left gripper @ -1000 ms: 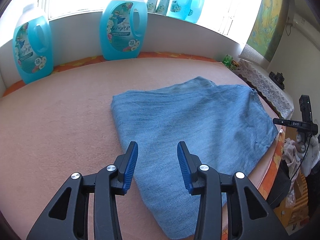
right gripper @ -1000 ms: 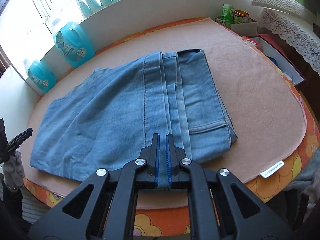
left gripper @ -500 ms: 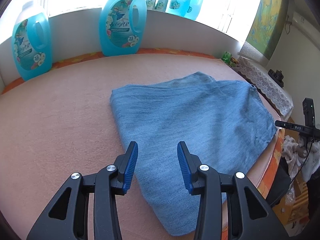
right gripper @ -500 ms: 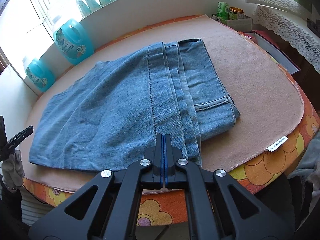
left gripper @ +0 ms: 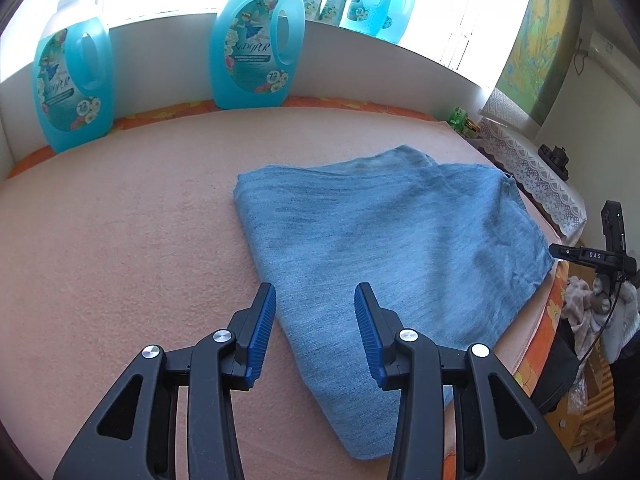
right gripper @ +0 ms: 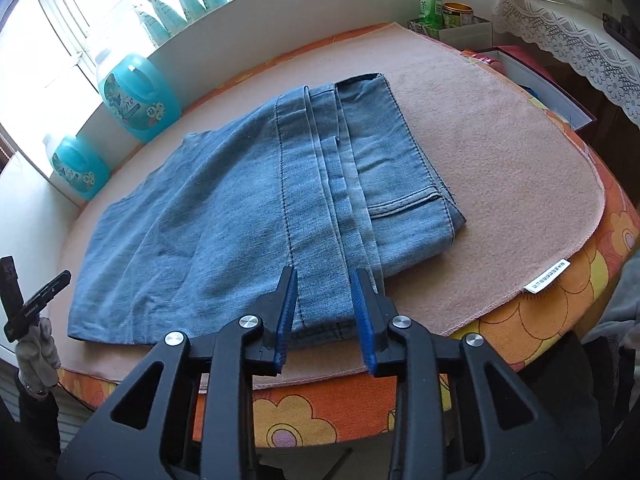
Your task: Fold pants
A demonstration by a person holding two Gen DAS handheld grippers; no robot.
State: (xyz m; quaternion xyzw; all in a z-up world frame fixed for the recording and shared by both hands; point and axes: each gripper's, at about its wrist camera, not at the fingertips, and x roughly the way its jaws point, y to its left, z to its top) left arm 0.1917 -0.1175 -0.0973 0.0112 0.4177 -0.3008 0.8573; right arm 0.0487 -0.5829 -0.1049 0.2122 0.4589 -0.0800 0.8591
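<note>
Denim pants point(right gripper: 248, 208), folded into a broad flat stack, lie on a pink cloth-covered table point(right gripper: 500, 152) beneath a sill lined with blue detergent bottles point(left gripper: 256, 48); the hem end and a back pocket face the right gripper point(right gripper: 325, 276), whose jaws are opening over the near edge of the fabric, the pads apparently no longer pinching it; the left gripper point(left gripper: 316, 296) hovers unclenched and empty above the stack's opposite corner; a fold appears just laid down and let go; the next move likely calls for both grippers to take fresh holds on one end and carry it across squarely.
</note>
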